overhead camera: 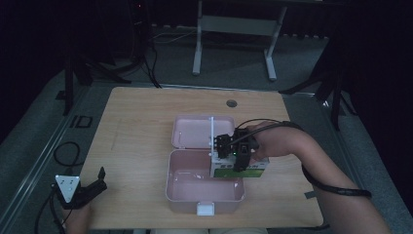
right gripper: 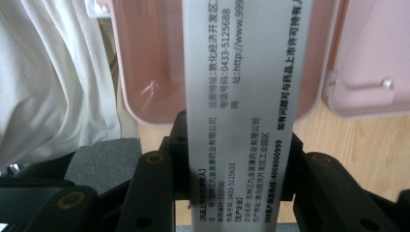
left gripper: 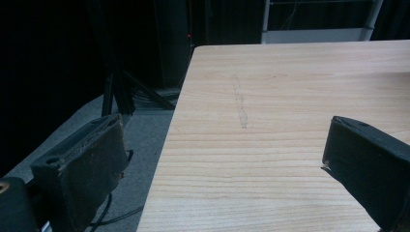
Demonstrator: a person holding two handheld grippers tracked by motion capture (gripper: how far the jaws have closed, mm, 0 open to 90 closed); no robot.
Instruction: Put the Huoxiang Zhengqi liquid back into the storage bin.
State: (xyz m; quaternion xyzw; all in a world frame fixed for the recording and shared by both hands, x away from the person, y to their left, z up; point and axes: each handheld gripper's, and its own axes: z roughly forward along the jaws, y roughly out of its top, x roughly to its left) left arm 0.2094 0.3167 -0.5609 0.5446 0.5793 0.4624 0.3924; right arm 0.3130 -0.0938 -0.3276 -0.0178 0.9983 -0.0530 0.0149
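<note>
We've got the white-and-green medicine box (overhead camera: pixel 239 169) clamped in our right gripper (overhead camera: pixel 237 152), hanging over the right rim of the open pink case (overhead camera: pixel 204 196). It isn't set inside yet, so placing and letting go remain. Our left gripper (overhead camera: pixel 90 187) rests with jaws apart and nothing in them at the table's (overhead camera: pixel 141 122) near left corner.

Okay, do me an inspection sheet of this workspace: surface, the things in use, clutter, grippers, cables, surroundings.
Surface: light wooden table, a faint scratch line, a round hole near the far edge.
Job's things: pink box open, its lid laid back flat; white and green carton with printed text held over the box's right rim.
Clutter: nothing seen.
Grippers: right gripper shut on the carton's long sides; left gripper open, holding nothing, at the table's near left corner.
Cables: one along the right forearm; another loops on the floor at left.
Surroundings: dark room, grey floor, white table frame behind, black stands at the sides.
</note>
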